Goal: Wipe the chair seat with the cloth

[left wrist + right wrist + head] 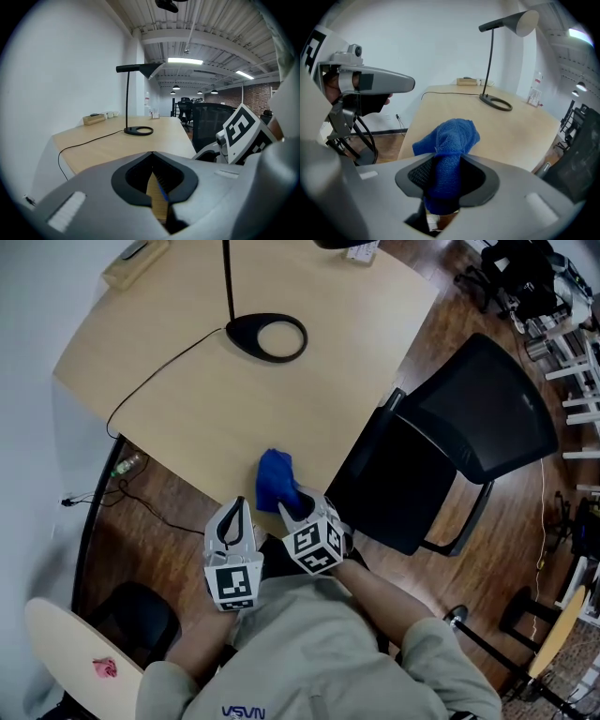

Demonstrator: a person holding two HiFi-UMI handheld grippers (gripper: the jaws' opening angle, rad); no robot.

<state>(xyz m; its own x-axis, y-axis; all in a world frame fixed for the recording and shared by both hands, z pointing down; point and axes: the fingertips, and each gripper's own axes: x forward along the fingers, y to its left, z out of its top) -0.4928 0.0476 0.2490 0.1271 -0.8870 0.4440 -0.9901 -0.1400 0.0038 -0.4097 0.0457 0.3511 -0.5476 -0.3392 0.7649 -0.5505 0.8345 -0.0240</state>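
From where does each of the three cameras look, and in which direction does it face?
Head view: on the person's head, facing steeply down at the table, chair, left gripper and right gripper; arms and shirt show.
Left gripper view: on the left gripper, looking along its shut jaws over the table to the lamp; the right gripper's marker cube shows at right.
Right gripper view: on the right gripper, looking over the blue cloth in its jaws; the left gripper shows at left.
Shared: all show table and lamp.
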